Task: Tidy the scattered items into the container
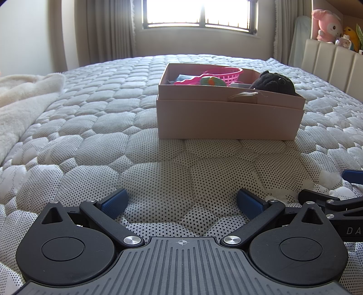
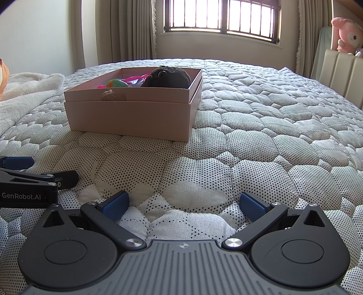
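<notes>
Quilted bed [image 1: 90,127] bearing the box [image 1: 226,120], which holds a black plush [image 1: 274,82] and pink basket [image 1: 226,73]. Left gripper [image 1: 181,202] and right gripper [image 2: 183,203]: jaws apart, empty, resting low. No stray items visible; scan bed before finishing.

Both cameras sit low over the bed [image 1: 90,127] — side by side, looking toward the window [image 2: 223,15]. Each sees the pink box [image 1: 229,120] ahead, not far off — right of middle in the left view, left of middle in the right.
</notes>
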